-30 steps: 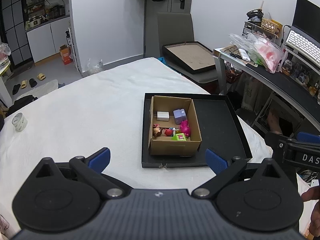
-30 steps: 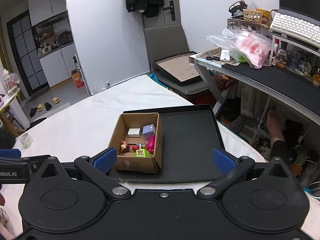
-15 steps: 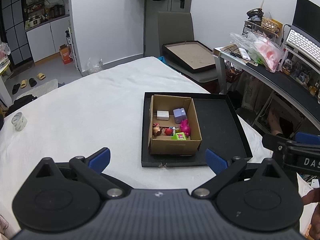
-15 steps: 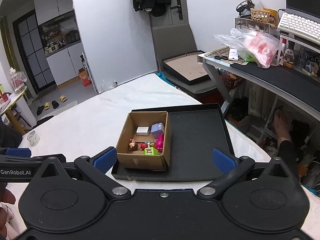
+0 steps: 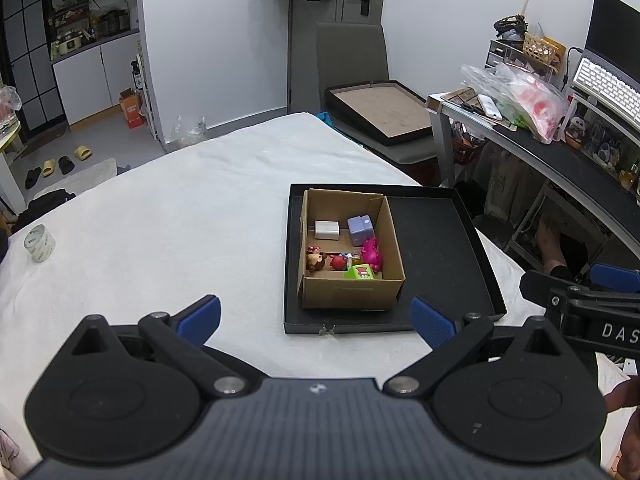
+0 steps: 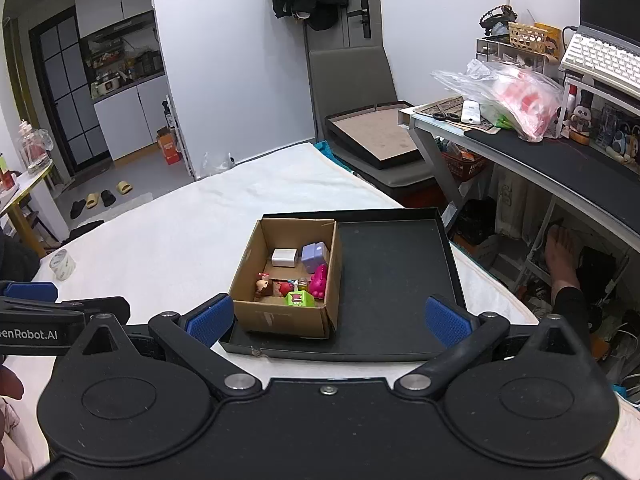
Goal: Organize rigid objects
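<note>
A small cardboard box (image 5: 351,258) holds the toys: a white block (image 5: 327,229) and a lilac cube (image 5: 361,230) at its far end, a pink figure (image 5: 372,255) along its right wall, and a brown-haired doll (image 5: 315,261), a red ball (image 5: 338,262) and a green cube (image 5: 361,272) at its near end. The box sits in the left half of a shallow black tray (image 5: 436,248), whose right half lies bare. The tray rests near the right edge of a surface (image 5: 168,236) draped in white cloth, toward its near right corner. A roll of clear tape (image 5: 39,243) stands well apart at the left edge.

The left claw (image 5: 316,318) hangs released above the near edge, its blue-tipped fingers (image 5: 200,314) spread wide and grasping nothing. The right claw (image 6: 329,318) is likewise released, fingers (image 6: 448,320) splayed over the near rim of the tray, nothing between them.

Beyond the surface, a grey chair (image 5: 352,60) carries a second black tray (image 5: 380,110), and a cluttered desk (image 5: 560,160) runs along the right wall.
</note>
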Tool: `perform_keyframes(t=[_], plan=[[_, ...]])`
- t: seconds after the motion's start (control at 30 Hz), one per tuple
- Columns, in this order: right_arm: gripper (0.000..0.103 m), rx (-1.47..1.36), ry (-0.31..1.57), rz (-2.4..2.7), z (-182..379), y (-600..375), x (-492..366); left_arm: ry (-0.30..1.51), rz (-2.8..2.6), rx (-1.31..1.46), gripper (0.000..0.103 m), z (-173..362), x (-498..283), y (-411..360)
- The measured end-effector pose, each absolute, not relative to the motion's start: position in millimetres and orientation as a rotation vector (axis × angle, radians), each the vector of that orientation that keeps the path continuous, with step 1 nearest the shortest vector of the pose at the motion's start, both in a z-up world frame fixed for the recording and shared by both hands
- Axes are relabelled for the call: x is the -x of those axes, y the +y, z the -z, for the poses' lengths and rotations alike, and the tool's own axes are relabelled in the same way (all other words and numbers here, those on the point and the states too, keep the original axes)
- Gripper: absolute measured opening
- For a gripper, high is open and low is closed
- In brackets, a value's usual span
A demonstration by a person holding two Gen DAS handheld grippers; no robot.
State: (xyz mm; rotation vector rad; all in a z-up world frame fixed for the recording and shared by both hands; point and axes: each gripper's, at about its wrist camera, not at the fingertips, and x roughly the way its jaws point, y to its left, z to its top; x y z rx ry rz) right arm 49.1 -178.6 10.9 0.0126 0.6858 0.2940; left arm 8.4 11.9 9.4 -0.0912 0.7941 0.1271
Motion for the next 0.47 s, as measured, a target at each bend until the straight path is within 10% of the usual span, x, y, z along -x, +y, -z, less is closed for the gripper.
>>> perform_keyframes(t=[0.47], plan=[[0.103, -0.019, 0.711, -0.291, -3.1, -178.7, -54.2, 0.808, -0.099, 0.08, 0.101, -0.4, -14.7, 4.9]])
